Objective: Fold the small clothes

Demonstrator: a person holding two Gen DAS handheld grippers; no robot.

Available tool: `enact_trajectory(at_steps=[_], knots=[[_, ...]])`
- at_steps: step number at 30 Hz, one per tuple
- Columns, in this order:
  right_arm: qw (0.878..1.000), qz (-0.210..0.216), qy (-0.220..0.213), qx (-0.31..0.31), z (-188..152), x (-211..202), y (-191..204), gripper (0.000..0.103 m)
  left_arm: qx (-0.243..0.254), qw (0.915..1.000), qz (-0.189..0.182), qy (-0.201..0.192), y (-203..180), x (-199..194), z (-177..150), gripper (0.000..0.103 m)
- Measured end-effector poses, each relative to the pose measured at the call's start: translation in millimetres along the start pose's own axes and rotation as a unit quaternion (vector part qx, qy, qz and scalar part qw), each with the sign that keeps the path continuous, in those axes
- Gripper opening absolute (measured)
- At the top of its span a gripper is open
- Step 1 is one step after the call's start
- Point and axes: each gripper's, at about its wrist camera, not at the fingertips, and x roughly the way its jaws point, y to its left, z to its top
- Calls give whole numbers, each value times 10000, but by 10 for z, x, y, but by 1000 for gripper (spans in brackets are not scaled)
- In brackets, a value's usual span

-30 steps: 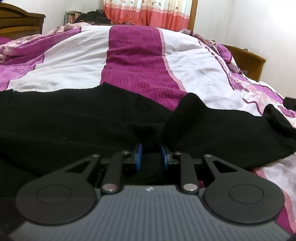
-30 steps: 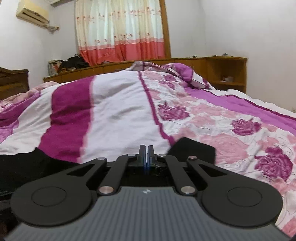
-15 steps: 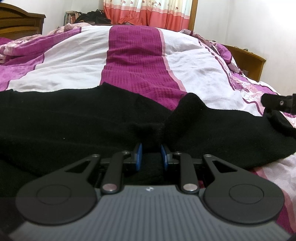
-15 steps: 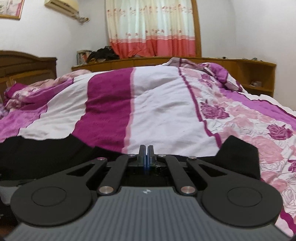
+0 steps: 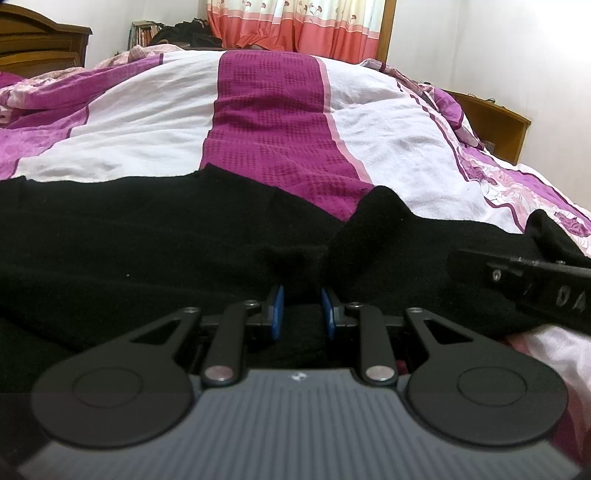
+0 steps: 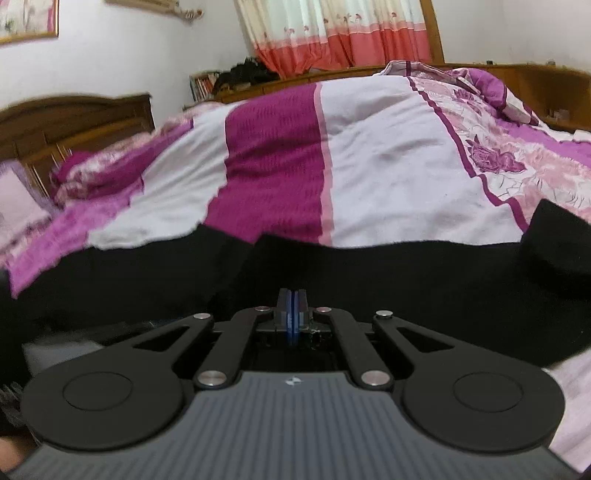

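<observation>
Since the earlier frames, the right gripper (image 6: pixel 292 306) has been swung leftward and lowered, so that its view now takes in the wooden headboard (image 6: pixel 74 118) and more of the black garment (image 6: pixel 369 280); in the left wrist view its dark body (image 5: pixel 524 280) has been brought in at the right edge, over the cloth, where only the quilt's edge was seen before. No shift is seen in the left gripper (image 5: pixel 302 306). A bunched fold of the black garment (image 5: pixel 184 240) is grasped between its blue pads (image 5: pixel 276 310), which are kept apart by the thickness of the cloth. The right gripper's jaws are clenched, pad against pad, with no cloth seen between them, and it is pointed over the garment. The garment is spread across the near edge of the bed, on the purple, white and floral quilt (image 5: pixel 269 110), with one end raised into a small peak near the bed's right edge (image 6: pixel 554 236). Orange-trimmed curtains (image 6: pixel 340 33) are seen beyond the far edge of the bed.
</observation>
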Motion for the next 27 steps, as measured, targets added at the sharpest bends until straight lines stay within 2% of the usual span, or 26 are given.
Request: enact_trajectory(at_steps=[3, 5, 6, 7, 8, 10, 11, 15, 17, 19, 20, 22, 25, 27], knots=[[9956, -775, -234, -462, 7, -43, -14, 5, -10, 10000, -6, 0, 9, 1, 2, 25], [9844, -1475, -430, -860, 34, -96, -99, 35, -13, 10000, -8, -1, 8, 1, 2, 25], [9745, -1948, -524, -983, 31, -115, -188, 61, -20, 10000, -13, -2, 9, 1, 2, 25], [9649, -2313, -558, -1111, 19, -118, -261, 67, -42, 10000, -28, -4, 14, 2, 3, 25], [9497, -2760, -543, -1376, -4, -94, -319, 68, -57, 10000, -38, -6, 24, 1, 5, 25], [9237, -3300, -505, -1879, -54, -36, -390, 69, -68, 10000, -43, -10, 26, 2, 7, 25], [9207, -3329, -463, -1982, -74, -19, -433, 69, -73, 10000, -45, -12, 25, 2, 8, 25], [9262, -3174, -298, -2013, -101, 66, -562, 68, -88, 9999, -56, -16, 34, -2, 4, 25], [9279, -3055, -168, -2128, -96, 114, -581, 59, -105, 9999, -65, -17, 35, -2, 5, 25], [9282, -2992, -58, -2212, -91, 182, -574, 36, -119, 9999, -73, -19, 37, -2, 7, 25], [9272, -2995, 14, -2249, -97, 216, -573, 34, -124, 9999, -76, -20, 35, -2, 8, 25], [9270, -3015, 121, -2228, -91, 274, -601, 20, -129, 9999, -82, -23, 37, -2, 9, 26], [9267, -3108, 85, -2112, -57, 283, -660, 6, -153, 9998, -96, -27, 46, -2, 9, 26], [9285, -3083, -84, -2070, -49, 232, -664, 3, -161, 9998, -100, -26, 53, 1, 8, 26]])
